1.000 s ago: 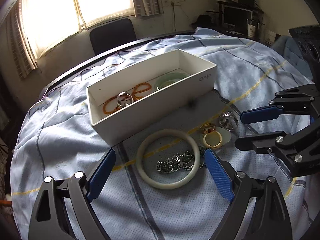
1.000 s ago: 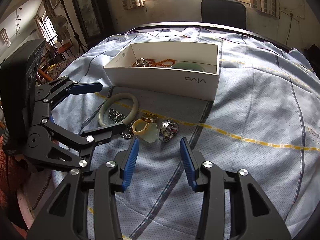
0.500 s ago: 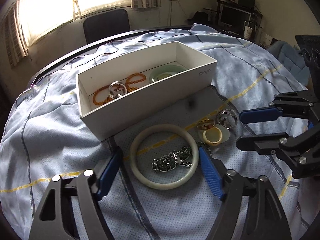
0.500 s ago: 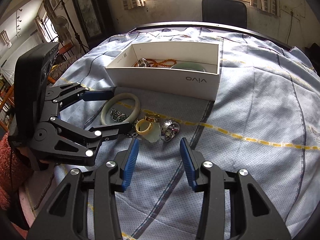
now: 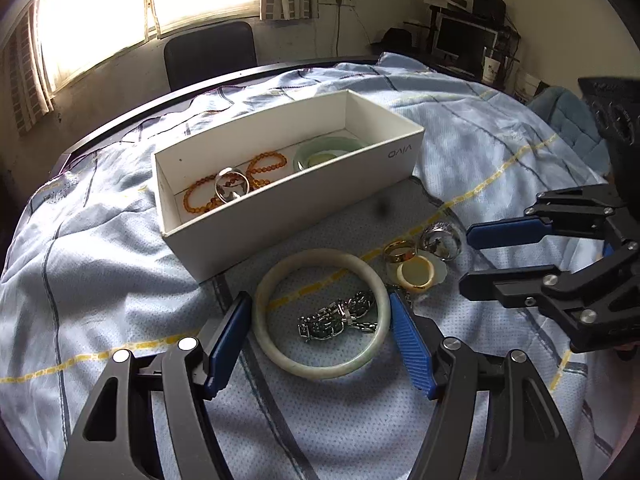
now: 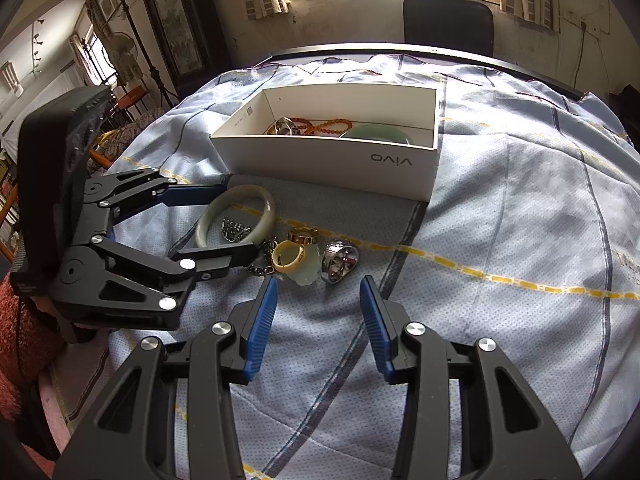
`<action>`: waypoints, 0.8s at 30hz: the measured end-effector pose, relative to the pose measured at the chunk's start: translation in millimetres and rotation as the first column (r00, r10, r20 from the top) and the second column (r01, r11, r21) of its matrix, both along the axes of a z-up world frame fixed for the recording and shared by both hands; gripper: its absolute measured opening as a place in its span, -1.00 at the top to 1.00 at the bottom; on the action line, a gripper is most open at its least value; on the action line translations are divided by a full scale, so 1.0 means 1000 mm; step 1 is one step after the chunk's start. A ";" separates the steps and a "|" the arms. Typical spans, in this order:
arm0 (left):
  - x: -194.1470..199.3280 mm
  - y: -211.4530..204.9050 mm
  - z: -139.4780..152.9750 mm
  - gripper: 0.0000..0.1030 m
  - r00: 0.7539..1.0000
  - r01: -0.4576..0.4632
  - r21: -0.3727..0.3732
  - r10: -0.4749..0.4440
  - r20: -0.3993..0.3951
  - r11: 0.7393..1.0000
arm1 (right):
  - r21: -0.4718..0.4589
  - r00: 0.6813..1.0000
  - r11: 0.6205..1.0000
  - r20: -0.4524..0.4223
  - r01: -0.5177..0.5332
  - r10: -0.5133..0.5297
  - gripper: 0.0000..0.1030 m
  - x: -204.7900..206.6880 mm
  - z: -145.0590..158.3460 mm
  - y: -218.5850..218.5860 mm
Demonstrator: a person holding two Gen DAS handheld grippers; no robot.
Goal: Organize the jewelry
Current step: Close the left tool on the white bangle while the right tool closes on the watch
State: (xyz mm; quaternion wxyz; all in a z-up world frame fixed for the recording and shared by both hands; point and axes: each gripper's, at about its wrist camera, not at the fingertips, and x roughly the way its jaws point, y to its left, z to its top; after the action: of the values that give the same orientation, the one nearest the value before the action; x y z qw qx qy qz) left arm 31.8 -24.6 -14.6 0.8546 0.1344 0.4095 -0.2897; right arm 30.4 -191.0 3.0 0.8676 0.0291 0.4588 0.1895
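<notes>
The left gripper (image 5: 320,336) is spread wide, its blue fingers (image 5: 226,344) set on either side of the pale jade bangle (image 5: 320,312) without gripping it. A silver chain bracelet (image 5: 336,318) is seen inside the bangle; part of it is hidden under the rim. The right gripper (image 6: 316,320) is held open and empty just short of a yellow ring (image 6: 289,256), a gold ring (image 6: 304,235) and a silver ring (image 6: 341,260). A pale pendant (image 6: 302,274) beneath the yellow ring is mostly covered. In the white box (image 5: 304,216) on the cloth-covered surface (image 5: 100,272), amber beads (image 5: 236,184), a silver ring and a green bangle (image 5: 320,152) are partly cut off by the near wall.
</notes>
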 end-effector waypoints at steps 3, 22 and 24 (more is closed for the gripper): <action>-0.005 0.005 0.008 -0.37 1.000 -0.005 -0.016 0.005 0.008 1.000 | -0.002 1.000 1.000 -0.002 0.001 -0.001 0.18 0.000 -0.001 0.000; -0.024 0.023 0.005 -0.37 0.997 -0.070 -0.086 0.066 -0.050 0.994 | -0.045 0.999 0.999 0.053 0.014 -0.012 0.18 0.006 -0.001 0.009; -0.024 0.024 0.007 -0.37 0.996 -0.072 -0.097 0.067 -0.051 0.993 | -0.047 0.998 0.998 0.057 0.031 -0.029 0.21 0.008 -0.002 0.008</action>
State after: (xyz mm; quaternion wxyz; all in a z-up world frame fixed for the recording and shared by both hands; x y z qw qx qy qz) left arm 7.6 -1.0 -7.8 0.8597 0.0705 0.4195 -0.2828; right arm 38.3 -183.0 1.3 0.8833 0.0098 0.4383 0.1661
